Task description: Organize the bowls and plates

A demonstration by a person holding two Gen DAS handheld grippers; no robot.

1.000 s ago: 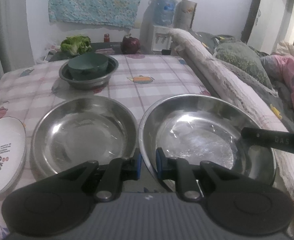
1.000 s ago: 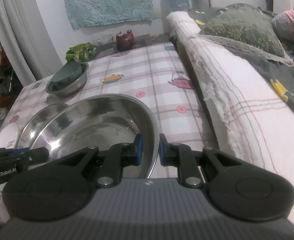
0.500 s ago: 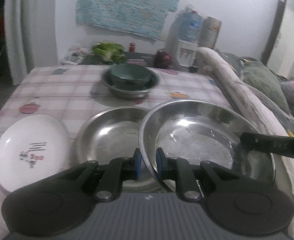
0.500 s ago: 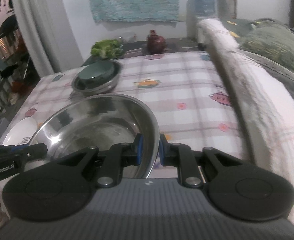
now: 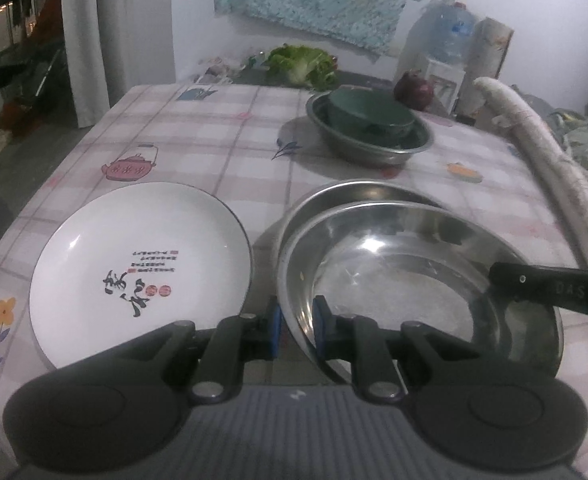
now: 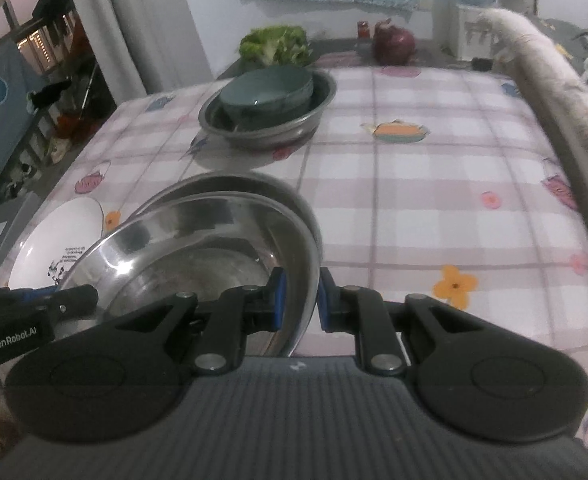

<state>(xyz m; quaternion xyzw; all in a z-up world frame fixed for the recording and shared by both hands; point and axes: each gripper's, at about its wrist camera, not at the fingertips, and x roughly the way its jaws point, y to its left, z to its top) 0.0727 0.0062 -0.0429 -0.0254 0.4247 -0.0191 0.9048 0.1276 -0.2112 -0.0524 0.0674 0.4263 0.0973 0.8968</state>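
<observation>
Left wrist view had your left gripper (image 5: pixel 296 334) clamped on the steel plate (image 5: pixel 414 280) at its near-left rim, your right gripper (image 6: pixel 298 300) pinching the opposite rim; you held it directly above the second steel plate (image 5: pixel 358 191), nearly concentric.

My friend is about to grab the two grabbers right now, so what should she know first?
Left gripper: shut on the near-left rim of the held steel basin.
Right gripper: shut on the same basin's opposite rim.
The basin hangs over the second steel basin on the table, not yet seated.
White plate lies to its left; the green bowl already sits in the far steel basin.
Left to do: probably lower the basin in, release, then deal with the plate.
</observation>
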